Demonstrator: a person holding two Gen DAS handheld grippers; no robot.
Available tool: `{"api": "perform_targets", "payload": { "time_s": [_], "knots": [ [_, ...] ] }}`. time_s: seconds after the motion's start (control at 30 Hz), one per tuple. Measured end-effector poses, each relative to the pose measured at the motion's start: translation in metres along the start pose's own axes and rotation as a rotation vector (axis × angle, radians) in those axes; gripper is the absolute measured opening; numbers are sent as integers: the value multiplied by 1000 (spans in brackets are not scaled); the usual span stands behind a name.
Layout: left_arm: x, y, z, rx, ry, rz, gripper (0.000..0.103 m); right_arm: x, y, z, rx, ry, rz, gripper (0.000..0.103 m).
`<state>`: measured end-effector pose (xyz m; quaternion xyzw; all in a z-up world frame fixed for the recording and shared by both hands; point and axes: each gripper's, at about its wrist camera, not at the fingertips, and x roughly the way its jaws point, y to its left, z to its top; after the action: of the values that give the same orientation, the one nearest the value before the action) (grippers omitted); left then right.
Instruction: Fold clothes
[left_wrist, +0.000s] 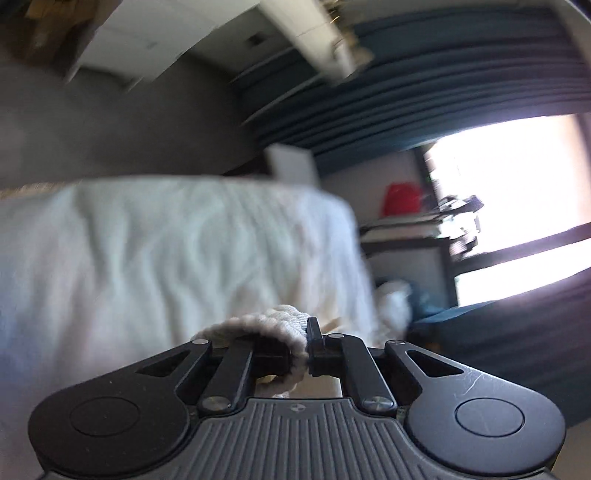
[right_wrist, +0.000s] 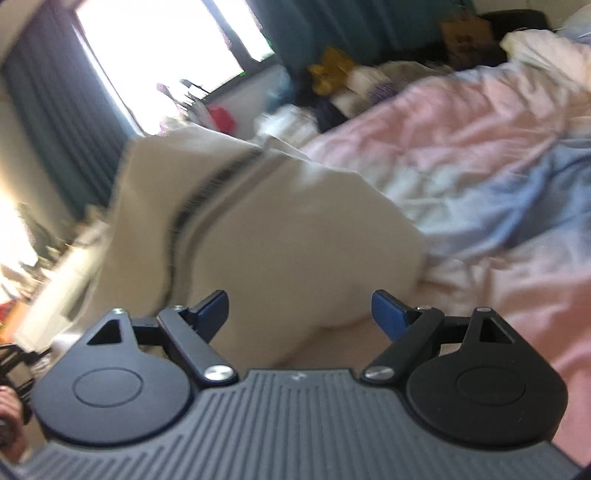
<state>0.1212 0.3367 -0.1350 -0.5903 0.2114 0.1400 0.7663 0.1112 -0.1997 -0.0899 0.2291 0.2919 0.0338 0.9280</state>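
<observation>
The left tongs (left_wrist: 308, 345) are pinched together on a ribbed knit edge of the cream sweater (left_wrist: 177, 251), which bunches over the left-hand finger and wraps down around it. The rest of the sweater hangs ahead of these tongs as a broad pale sheet, from about 9 o'clock across to 1 o'clock in the left wrist view; its cable-like texture is smeared by motion blur. Behind it, at 1 to 2 o'clock, dark blue curtains (left_wrist: 443, 92) run beside a bright window (left_wrist: 517, 177), and a red object (left_wrist: 400, 199) sits on a shelf near the window, too blurred to name more closely.

The right tongs (right_wrist: 299, 312) stand wide apart with nothing between the blue-tipped fingers (right_wrist: 388, 314). Just ahead of them, from 10 to 12 o'clock, the sweater (right_wrist: 277, 240) shows as a cream mound with a dark stripe (right_wrist: 207, 188) curving across it. It appears to rest on the bed, though the blur makes contact hard to judge. A pink and blue duvet (right_wrist: 480, 147) spreads from 1 to 4 o'clock. A heap of other clothes (right_wrist: 351, 88) lies at 12 o'clock under the window.
</observation>
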Motion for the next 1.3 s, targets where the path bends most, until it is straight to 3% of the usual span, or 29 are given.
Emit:
{"api": "perform_targets", "payload": {
  "time_s": [0.1, 0.2, 0.3, 0.4, 0.5, 0.57, 0.63, 0.7, 0.83, 0.9, 0.97, 1.0, 1.13, 1.23, 1.3],
  "knots": [
    [6, 6, -3, -1, 10, 13, 12, 4, -2, -2, -28, 9, -33, 86],
    [-8, -1, -2, 41, 9, -5, 28, 0, -1, 1, -45, 0, -21, 86],
    [-34, -17, -13, 132, 0, -47, 50, -10, -1, 6, -63, -16, 8, 86],
    [-66, -44, -35, 264, -28, -99, 61, -16, -6, 10, -36, -12, 56, 86],
    [-80, -75, -68, 418, -49, -98, 70, -21, -10, 15, -6, -7, 82, 86],
    [-88, -85, -89, 474, -52, -128, 82, -24, -12, 17, -4, 0, 114, 86],
    [-105, -79, -98, 500, -49, -96, 84, -26, -13, 18, -19, 16, 146, 86],
    [-102, -71, -96, 507, -44, 2, 84, -28, -17, 20, -19, 22, 157, 86],
    [-98, -58, -76, 445, -50, 132, 83, -25, -28, 24, 19, 37, 174, 86],
    [-101, -71, -79, 492, -81, 141, 85, -25, -33, 26, 40, 38, 172, 86],
    [-92, -102, -91, 616, -85, 115, 94, -28, -39, 30, 65, 33, 186, 86],
    [-87, -121, -99, 685, -67, 92, 98, -30, -41, 31, 73, 29, 191, 86],
    [-44, -197, -138, 903, 59, -17, 98, -35, -49, 35, 87, 13, 197, 86],
    [-21, -221, -159, 910, 65, 58, 98, -33, -57, 37, 124, 23, 203, 86],
    [-7, -218, -156, 853, 46, 128, 98, -32, -62, 38, 150, 27, 208, 86]
  ]
}}
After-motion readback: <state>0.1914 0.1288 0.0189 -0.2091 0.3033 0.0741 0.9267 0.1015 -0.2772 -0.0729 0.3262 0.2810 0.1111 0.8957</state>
